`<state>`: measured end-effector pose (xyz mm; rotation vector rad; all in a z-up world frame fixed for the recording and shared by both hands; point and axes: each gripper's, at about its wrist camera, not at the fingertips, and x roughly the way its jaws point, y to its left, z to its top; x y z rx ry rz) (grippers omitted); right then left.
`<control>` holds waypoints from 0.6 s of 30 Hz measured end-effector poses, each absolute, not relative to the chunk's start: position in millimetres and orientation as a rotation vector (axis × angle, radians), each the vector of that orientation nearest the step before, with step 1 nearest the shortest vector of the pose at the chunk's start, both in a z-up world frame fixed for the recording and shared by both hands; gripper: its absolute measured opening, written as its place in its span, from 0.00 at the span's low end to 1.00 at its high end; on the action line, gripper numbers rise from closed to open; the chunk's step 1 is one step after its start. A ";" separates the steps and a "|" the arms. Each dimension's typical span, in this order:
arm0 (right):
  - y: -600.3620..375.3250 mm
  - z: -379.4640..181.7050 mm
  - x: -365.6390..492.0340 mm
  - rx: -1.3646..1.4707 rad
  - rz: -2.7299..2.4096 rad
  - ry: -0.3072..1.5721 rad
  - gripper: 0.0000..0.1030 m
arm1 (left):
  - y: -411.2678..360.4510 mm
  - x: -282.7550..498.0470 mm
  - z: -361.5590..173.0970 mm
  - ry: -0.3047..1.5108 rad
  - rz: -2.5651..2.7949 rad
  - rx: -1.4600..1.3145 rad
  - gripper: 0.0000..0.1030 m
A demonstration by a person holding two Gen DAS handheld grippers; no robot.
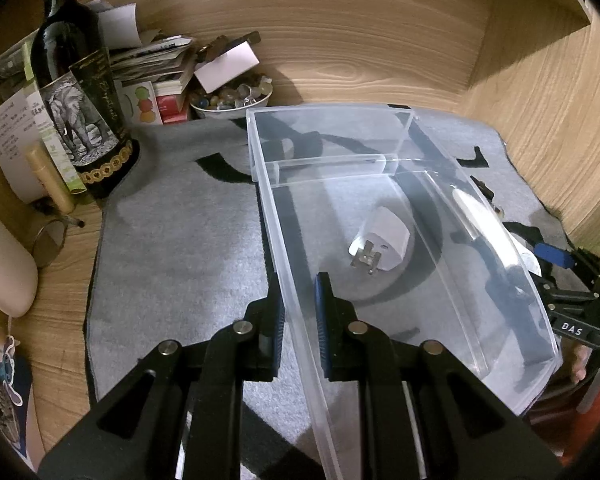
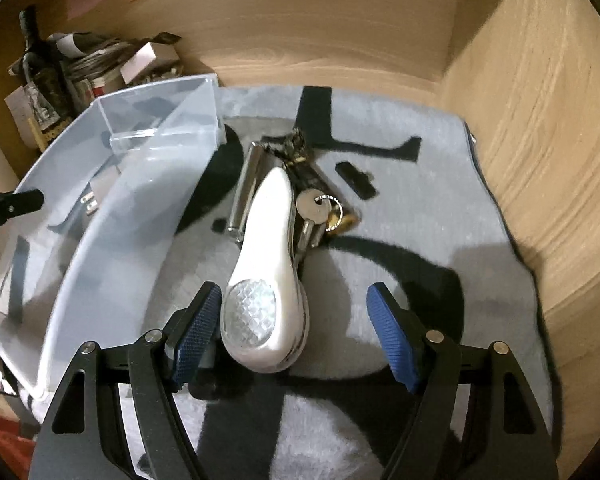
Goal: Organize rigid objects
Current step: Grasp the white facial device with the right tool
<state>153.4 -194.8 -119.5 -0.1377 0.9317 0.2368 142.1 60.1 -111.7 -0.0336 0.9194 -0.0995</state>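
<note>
My left gripper [image 1: 300,296] is shut on the near left wall of a clear plastic box [image 1: 380,136] that stands on a grey mat. A white plug adapter [image 1: 384,240] lies inside the box. Right of the box, a white hand-held device with a faceted lens [image 2: 268,240] lies on the mat. Its head sits between the fingers of my right gripper [image 2: 294,292], which is open; the left pad is close to it and the right pad stands well apart. Behind the device lie keys on a ring [image 2: 314,208], a silver tube [image 2: 246,188] and a small black piece [image 2: 356,180].
A dark wine bottle [image 1: 72,100], a stack of papers and a bowl of small trinkets [image 1: 232,98] crowd the back left corner. Wooden walls [image 2: 540,160] close in the back and right side. The grey mat [image 1: 180,240] carries black letter shapes.
</note>
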 end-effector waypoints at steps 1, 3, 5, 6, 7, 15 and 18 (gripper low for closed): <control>-195.4 -120.8 152.8 -0.136 0.232 0.933 0.64 | 60.0 142.1 -111.7 0.920 -0.098 -0.032 0.15; -195.4 -124.5 153.1 -0.138 0.232 0.943 0.54 | 59.2 142.9 -111.6 0.921 -0.096 -0.031 0.15; -195.3 -129.2 154.1 -0.131 0.239 0.957 0.48 | 59.1 143.1 -111.7 0.921 -0.095 -0.031 0.15; -195.5 -131.5 154.6 -0.128 0.240 0.961 0.44 | 59.1 143.1 -111.6 0.921 -0.095 -0.032 0.15; -195.6 -132.9 155.1 -0.125 0.237 0.960 0.40 | 59.0 143.1 -111.6 0.920 -0.094 -0.032 0.15; -203.9 -128.0 151.1 -0.081 0.229 0.929 0.39 | 57.3 142.5 -112.0 0.917 -0.084 -0.029 0.15; -208.9 -114.7 146.4 -0.073 0.225 0.884 0.39 | 57.6 142.5 -112.0 0.917 -0.083 -0.032 0.15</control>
